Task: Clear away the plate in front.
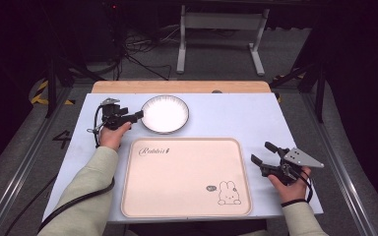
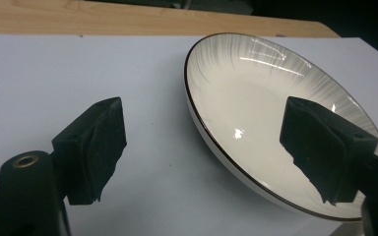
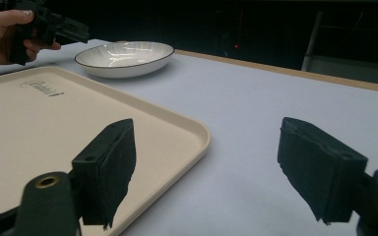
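Two grippers were in your hands at the table (image 1: 211, 110), and going from left to right, your left gripper (image 1: 139, 116) came first, held at the far left of the white surface with its tips right at the near-left rim of the plate (image 1: 166, 114). In the left gripper view its jaws stood spread wide, one over the bare tabletop and the other over the inside of the plate (image 2: 256, 113), so that the dark-edged rim lay between them; whether either pad touched the rim could not be told. The plate sat upright on the table, just beyond the far edge of the tray (image 1: 184, 177) and apart from it, white inside with fine ribbed lines toward its edge. The tray lay in the middle of your side, beige, with a script word at its far-left corner and a small rabbit drawing (image 1: 229, 192) at its near right. Farthest right, your right gripper (image 1: 262, 153) was held just beside the tray's right edge, well apart from the plate. In the right gripper view its jaws were spread wide too, holding nothing, with the tray's corner (image 3: 197, 135) between them and the plate (image 3: 124, 58) far off near your left hand (image 3: 2, 34).
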{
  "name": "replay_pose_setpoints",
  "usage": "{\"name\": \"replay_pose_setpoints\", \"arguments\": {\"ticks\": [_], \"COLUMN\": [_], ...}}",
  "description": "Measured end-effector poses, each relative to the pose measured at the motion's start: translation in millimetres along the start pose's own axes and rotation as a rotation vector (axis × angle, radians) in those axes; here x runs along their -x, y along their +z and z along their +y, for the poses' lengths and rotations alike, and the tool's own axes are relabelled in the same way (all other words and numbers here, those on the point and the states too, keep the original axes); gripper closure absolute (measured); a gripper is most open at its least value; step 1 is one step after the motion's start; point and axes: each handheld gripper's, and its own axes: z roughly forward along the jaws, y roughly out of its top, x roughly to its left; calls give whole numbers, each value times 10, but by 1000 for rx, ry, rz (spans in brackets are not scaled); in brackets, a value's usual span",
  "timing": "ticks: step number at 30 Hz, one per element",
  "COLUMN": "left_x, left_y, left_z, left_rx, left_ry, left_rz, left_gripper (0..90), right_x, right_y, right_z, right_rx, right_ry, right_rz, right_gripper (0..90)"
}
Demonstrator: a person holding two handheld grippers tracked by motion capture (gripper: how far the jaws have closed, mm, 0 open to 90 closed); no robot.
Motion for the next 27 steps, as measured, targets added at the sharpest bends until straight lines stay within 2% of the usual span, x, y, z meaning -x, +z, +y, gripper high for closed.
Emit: {"name": "replay_pose_setpoints", "arguments": {"ticks": [4,7,10,13,24,25,27], "left_x": [14,15,13,26,95,104,109], "left_y": [61,104,124,138,196,201,223], "left_z": [-22,-49,-69,-76,-70,-68,-68], "left_rx": [-23,-60,-64,-74,-108,-115,-148], "left_ry": [-15,-32,-42,-34,-9,1,-14], "left_rz": [-6,-5,-16,-21,-11,-10,-22], "left_gripper": [200,221,252,303,341,341,358], "right_x": [-2,-2,-3,-4,-8,-9,-9], "right_y": [3,1,3,4,6,7,7], "right_z": [0,0,0,1,2,2,2], "right_rx": [1,0,0,-1,-5,-5,-6], "right_ry": [-3,-4,-6,-7,-12,-12,-13], "right_rz": [2,1,3,3,4,4,3], "right_gripper": [232,236,240,241,243,243,243]}}
